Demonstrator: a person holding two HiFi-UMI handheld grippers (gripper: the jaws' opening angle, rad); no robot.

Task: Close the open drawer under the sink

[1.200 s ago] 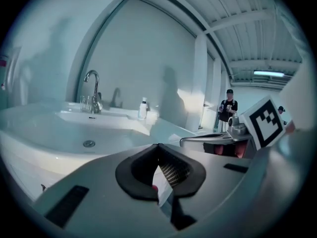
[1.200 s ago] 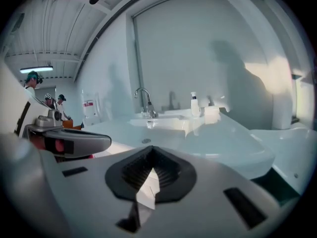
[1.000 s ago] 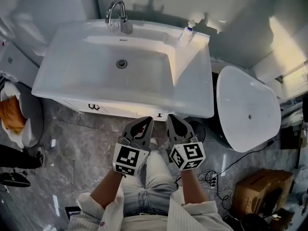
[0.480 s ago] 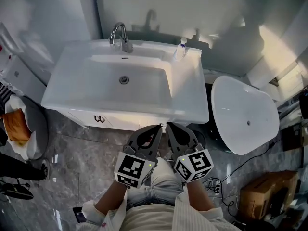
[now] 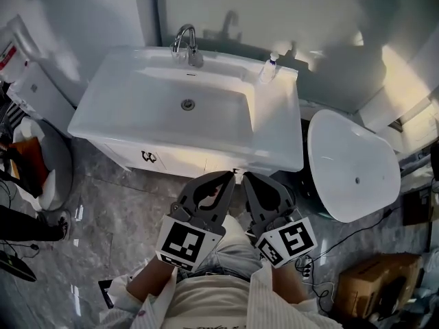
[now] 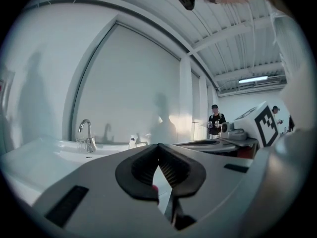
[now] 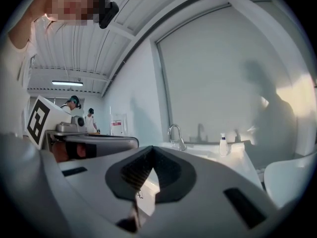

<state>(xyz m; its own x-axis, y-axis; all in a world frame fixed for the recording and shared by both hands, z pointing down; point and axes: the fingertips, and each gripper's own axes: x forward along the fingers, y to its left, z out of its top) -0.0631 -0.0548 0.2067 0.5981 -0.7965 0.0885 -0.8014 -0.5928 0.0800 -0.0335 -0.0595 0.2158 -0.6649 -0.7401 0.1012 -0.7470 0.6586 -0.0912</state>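
The white sink (image 5: 123, 118) stands on a white cabinet whose drawer front (image 5: 180, 162) carries a small dark handle (image 5: 149, 157). From above, the front lies just under the sink's rim, and I cannot tell how far it stands out. My left gripper (image 5: 230, 175) and right gripper (image 5: 245, 177) are held side by side in front of the cabinet, just short of its front, tips pointing at it. Both are shut with nothing between the jaws. In the gripper views the left gripper (image 6: 159, 148) and right gripper (image 7: 151, 150) show their tips meeting, with the sink behind.
A faucet (image 5: 186, 43) and a soap bottle (image 5: 269, 69) stand at the sink's back. A white oval toilet lid (image 5: 353, 166) is at the right, a cardboard box (image 5: 374, 283) and cables (image 5: 322, 245) lie on the floor, and a bin (image 5: 34, 166) is at the left.
The head view has swung, so the sink sits further right in the picture. Both grippers have drawn slightly back and lower, still side by side and shut.
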